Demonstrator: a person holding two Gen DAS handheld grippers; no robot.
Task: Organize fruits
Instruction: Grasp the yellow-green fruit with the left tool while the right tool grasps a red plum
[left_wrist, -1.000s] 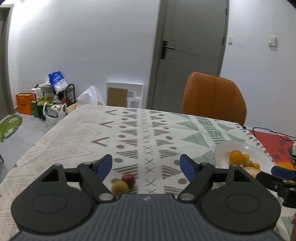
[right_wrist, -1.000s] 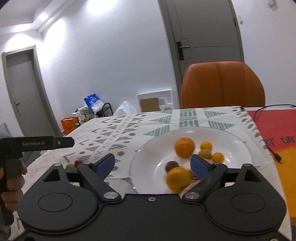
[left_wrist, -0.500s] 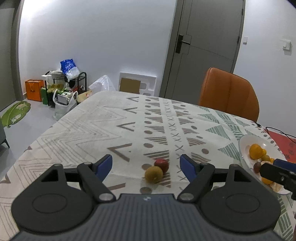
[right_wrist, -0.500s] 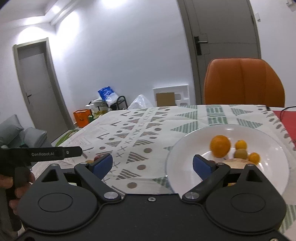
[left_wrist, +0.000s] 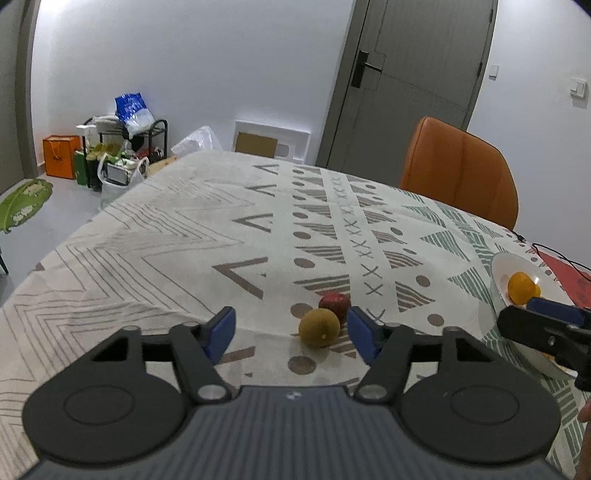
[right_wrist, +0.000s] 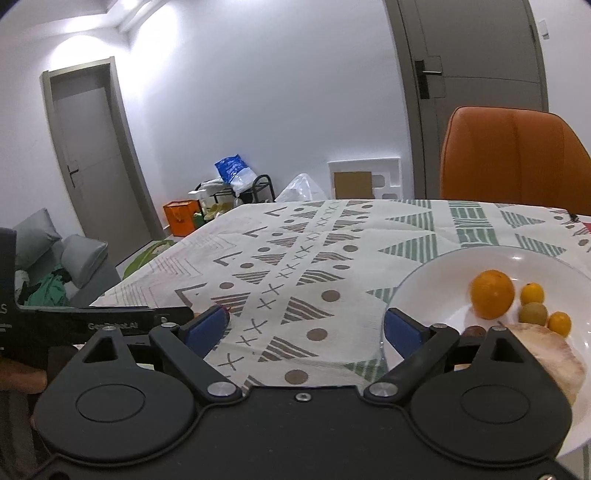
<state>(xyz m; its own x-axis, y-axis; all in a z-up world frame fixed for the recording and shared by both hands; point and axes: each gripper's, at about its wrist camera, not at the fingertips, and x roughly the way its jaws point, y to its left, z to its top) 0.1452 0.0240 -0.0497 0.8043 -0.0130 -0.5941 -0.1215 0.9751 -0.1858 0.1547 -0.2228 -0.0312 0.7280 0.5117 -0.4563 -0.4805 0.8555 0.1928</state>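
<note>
the left gripper (left_wrist: 290, 328) stands wide and empty, low over the patterned tablecloth (left_wrist: 184, 251). between its blue fingertips (left_wrist: 360, 334), close to the right one, lies a brown kiwi (left_wrist: 319, 326), touching a small red fruit (left_wrist: 335, 302) just beyond it. the right gripper (right_wrist: 304, 326) is also wide and empty, at the near left rim of the white plate (right_wrist: 436, 266), which holds an orange (right_wrist: 492, 293) and smaller fruits.

to grasp the kiwi cleanly, i'd shift the left gripper right to centre the fruit, lower it, then close gently so the red fruit is not nudged away.

half a second ago the two fruits sat centred between the left fingers; now they lie toward the right one, and the plate has slid right in the right wrist view.
</note>
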